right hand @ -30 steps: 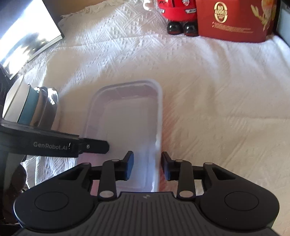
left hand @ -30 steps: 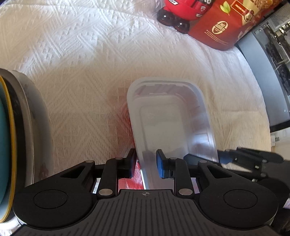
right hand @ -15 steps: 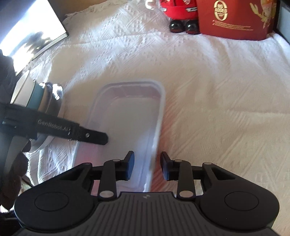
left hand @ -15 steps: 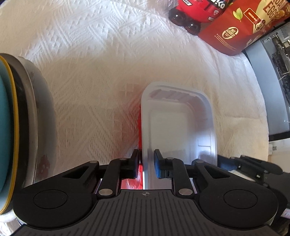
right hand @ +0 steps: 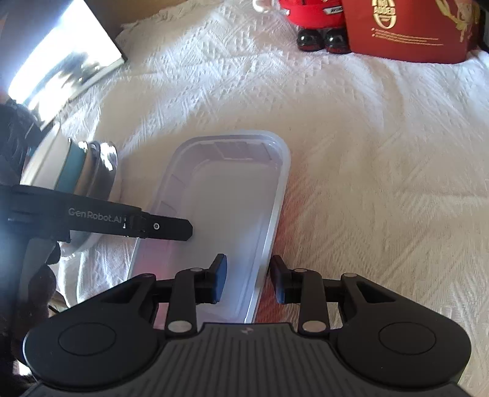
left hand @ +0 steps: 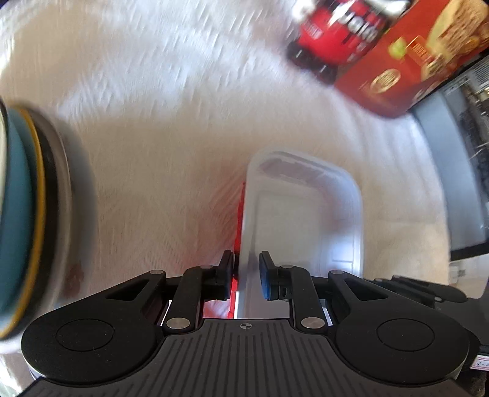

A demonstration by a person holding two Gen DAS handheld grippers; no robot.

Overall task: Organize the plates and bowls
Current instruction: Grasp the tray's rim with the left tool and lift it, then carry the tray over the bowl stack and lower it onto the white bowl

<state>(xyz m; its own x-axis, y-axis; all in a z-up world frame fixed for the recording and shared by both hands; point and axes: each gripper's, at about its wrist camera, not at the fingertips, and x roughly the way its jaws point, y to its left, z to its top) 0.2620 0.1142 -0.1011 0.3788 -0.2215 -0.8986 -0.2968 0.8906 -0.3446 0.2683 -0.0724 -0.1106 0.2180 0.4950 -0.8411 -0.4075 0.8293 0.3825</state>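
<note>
A clear rectangular plastic container (left hand: 305, 220) lies lengthwise on the white cloth between my two grippers. My left gripper (left hand: 246, 274) is shut on the container's left wall, one pad on each side, and a red strip (left hand: 240, 213) shows under that edge. My right gripper (right hand: 247, 281) straddles the right wall of the container (right hand: 232, 195) and is shut on its rim. The left gripper's finger (right hand: 159, 227) reaches in from the left. A stack of bowls and plates (left hand: 27, 213), teal with a yellow rim over metal, stands left of the container (right hand: 76, 171).
A red toy figure (right hand: 318, 18) and a red box (right hand: 409, 30) stand at the far edge of the white textured cloth (right hand: 382, 152). A shiny framed panel (right hand: 61, 67) lies at the far left. A dark screen (left hand: 452, 152) borders the right side.
My left jaws have narrowed onto the container's left wall. The left wrist view has shifted and is blurred by motion. The right gripper's hold looks the same.
</note>
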